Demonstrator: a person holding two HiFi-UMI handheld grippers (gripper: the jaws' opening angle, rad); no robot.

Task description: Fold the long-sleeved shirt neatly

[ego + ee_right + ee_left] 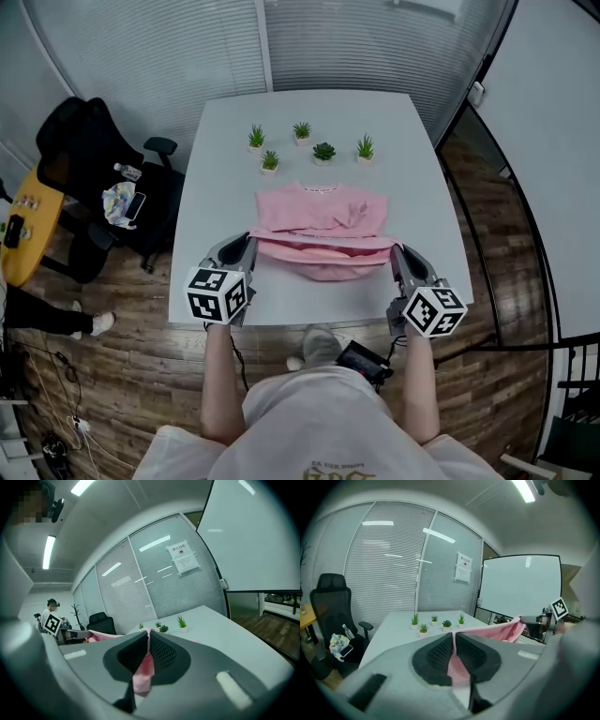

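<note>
The pink long-sleeved shirt point(322, 225) lies on the white table point(216, 178), its near hem lifted off the top and stretched between my two grippers. At the hem's left corner my left gripper point(251, 240) is shut on the cloth; in the left gripper view pink fabric point(461, 665) is pinched between the pads point(440, 654). The right gripper point(395, 249) is shut on the hem's right corner, and pink cloth point(144, 670) hangs from its closed jaws in the right gripper view. The collar points to the table's far side.
Several small potted plants point(323, 151) stand in a row on the table beyond the shirt. A black office chair point(89, 178) with a bottle and cloth on it stands left of the table. Glass walls with blinds point(159, 47) rise behind.
</note>
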